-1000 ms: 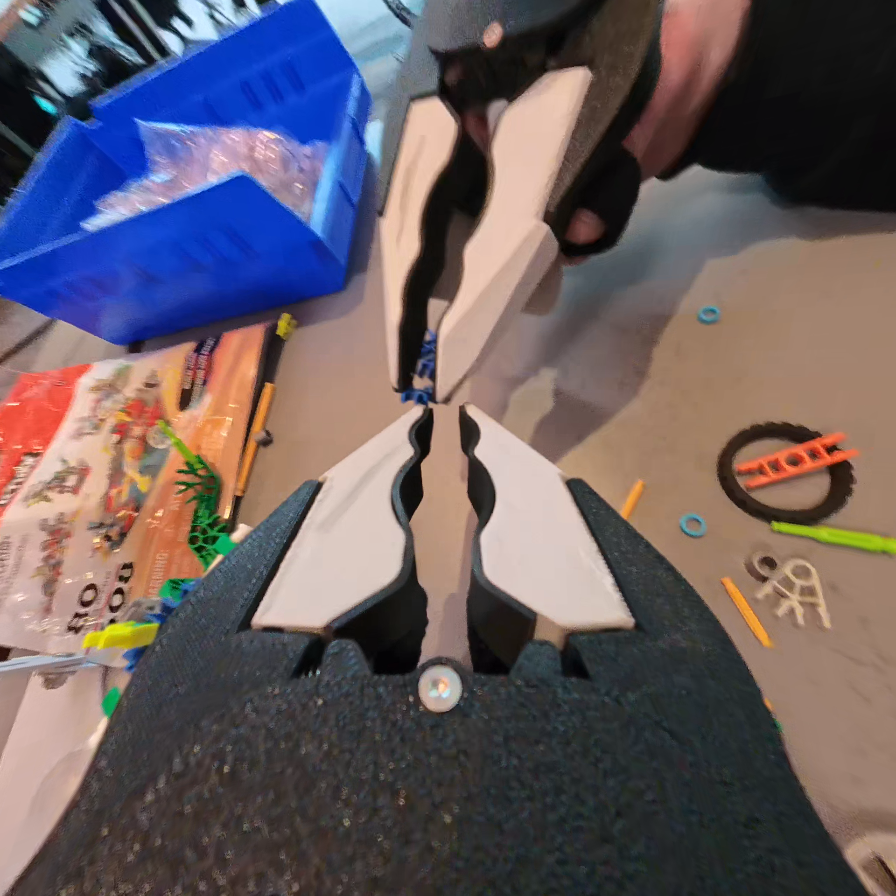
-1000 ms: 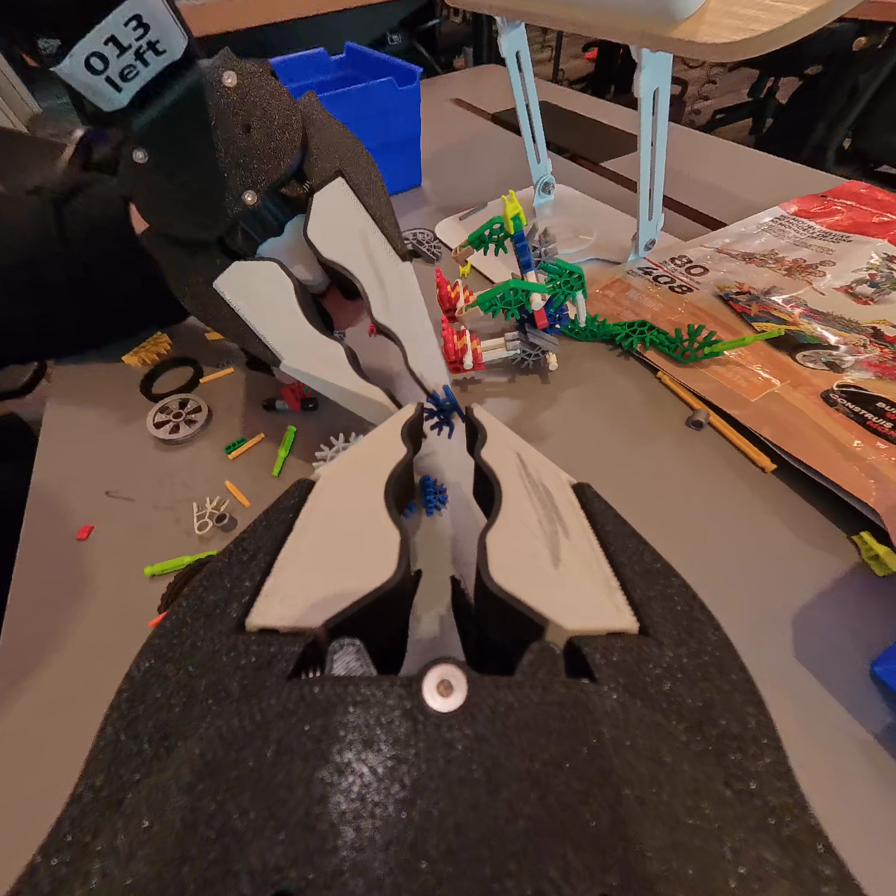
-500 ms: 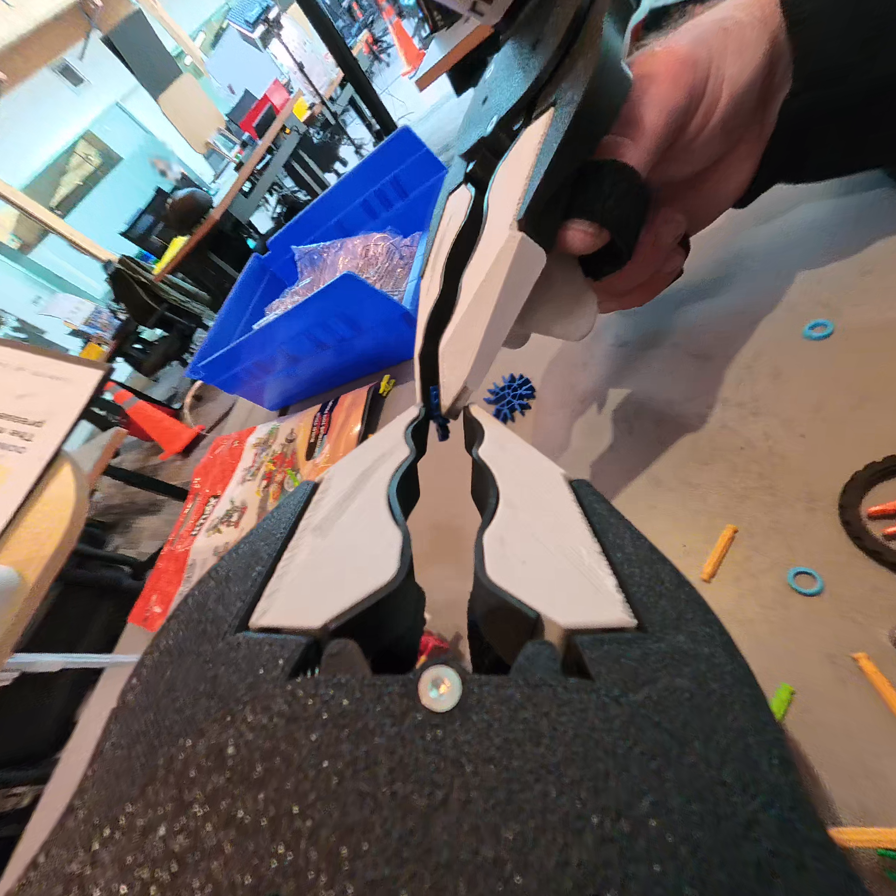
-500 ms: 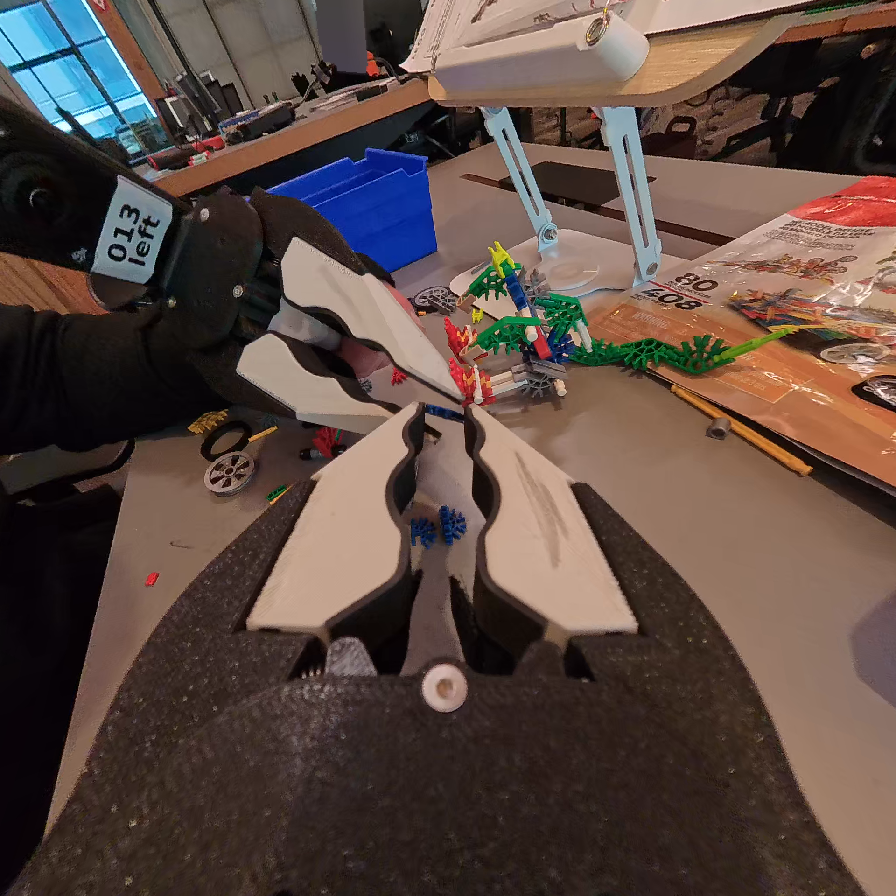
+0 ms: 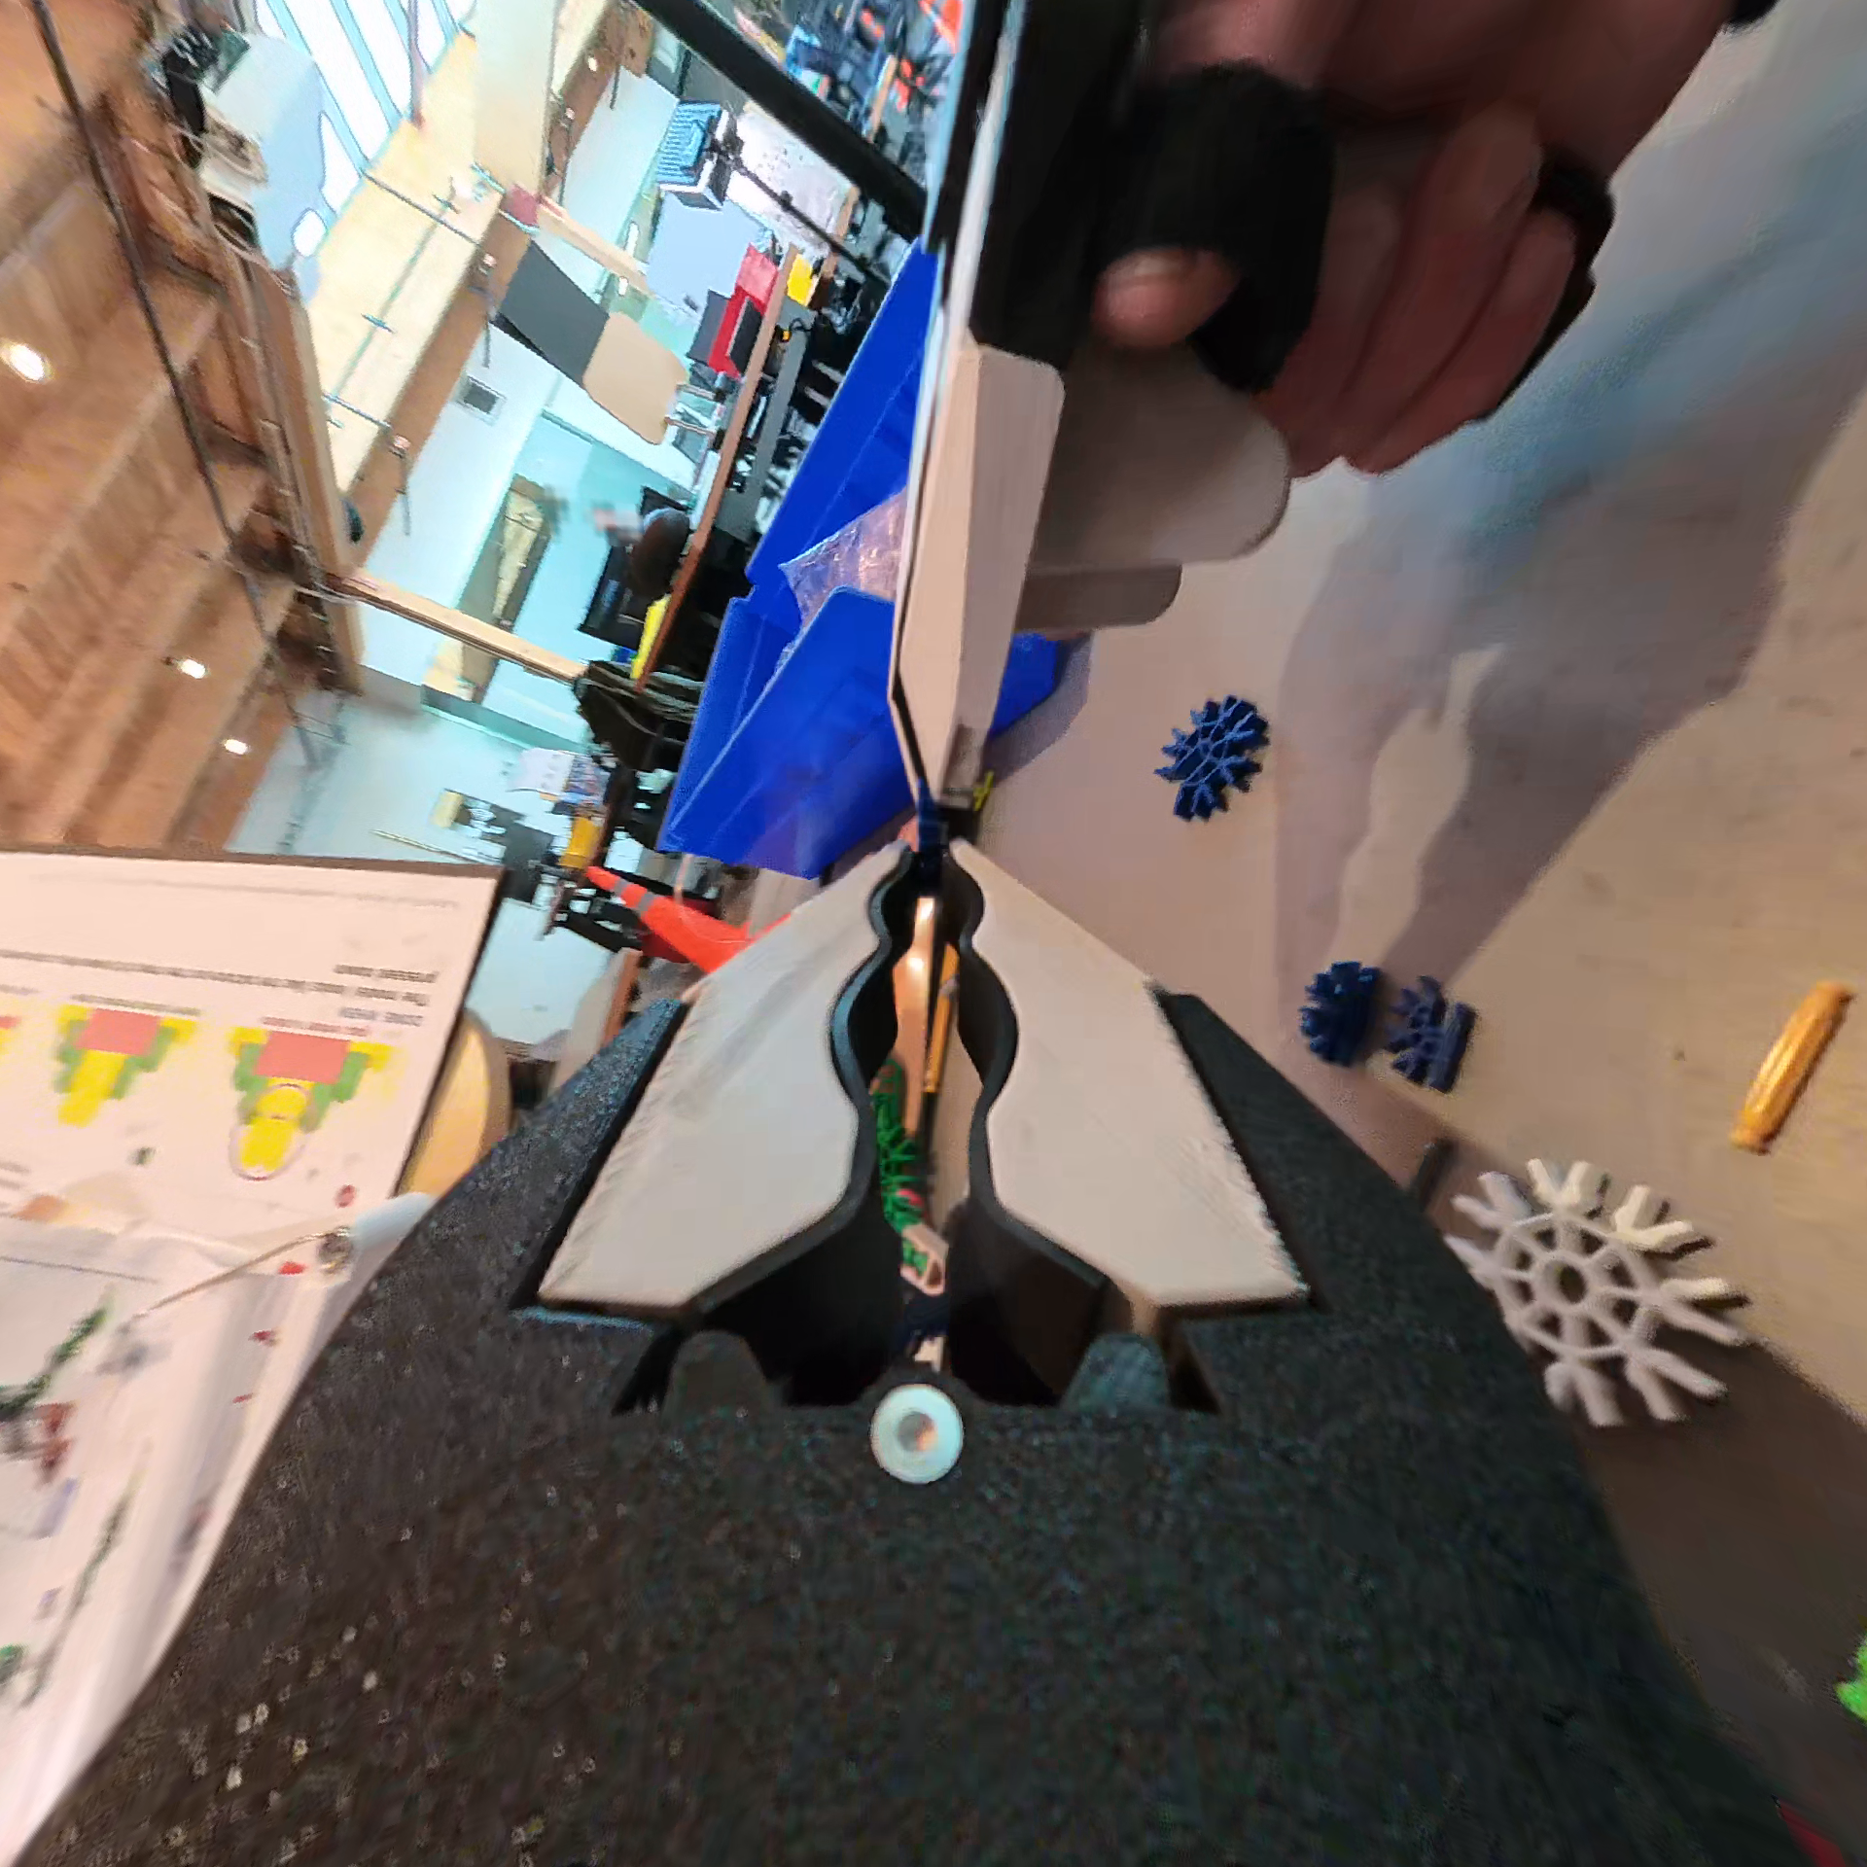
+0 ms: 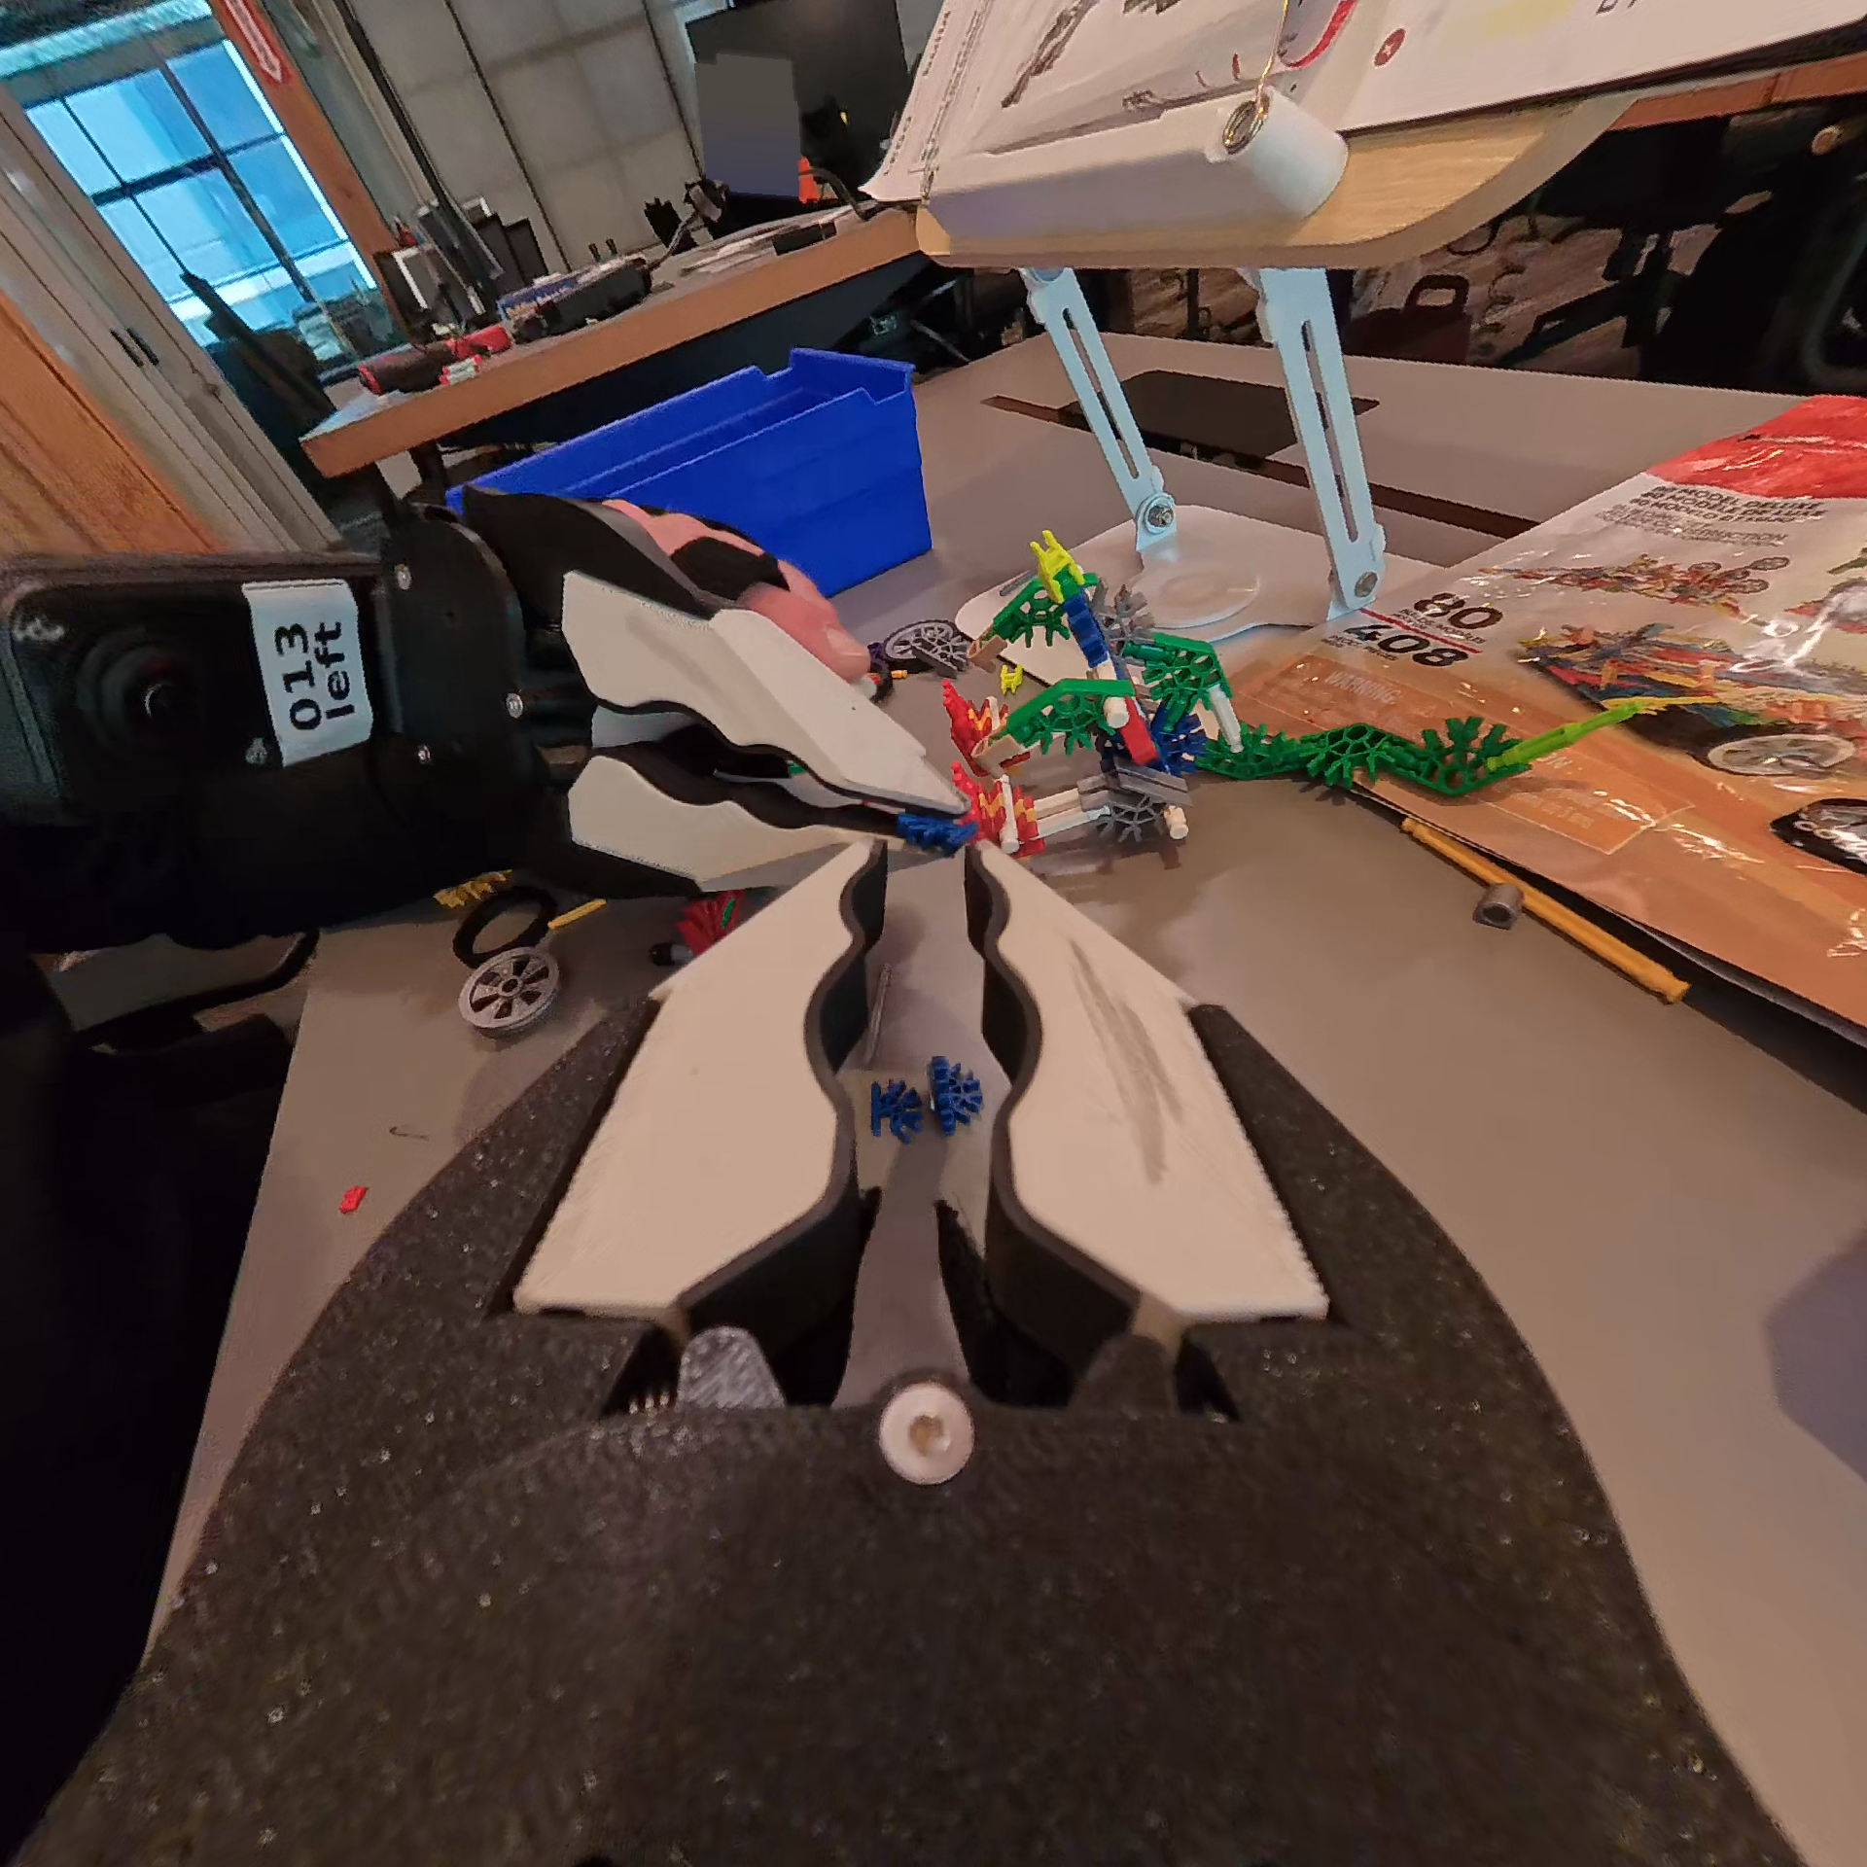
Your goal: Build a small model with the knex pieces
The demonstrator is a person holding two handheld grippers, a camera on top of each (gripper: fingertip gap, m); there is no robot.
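Left tool (image 6: 935, 808) pinches a blue connector (image 6: 931, 830); right tool (image 6: 924, 859) stands narrowly parted beside it.

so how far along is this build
Done: a part-built model of green, red and blue pieces stands on the table. In hand: the left gripper is shut on a blue connector, the open right gripper tips just beside it. Still loose: two blue connectors, a white connector and a grey wheel.
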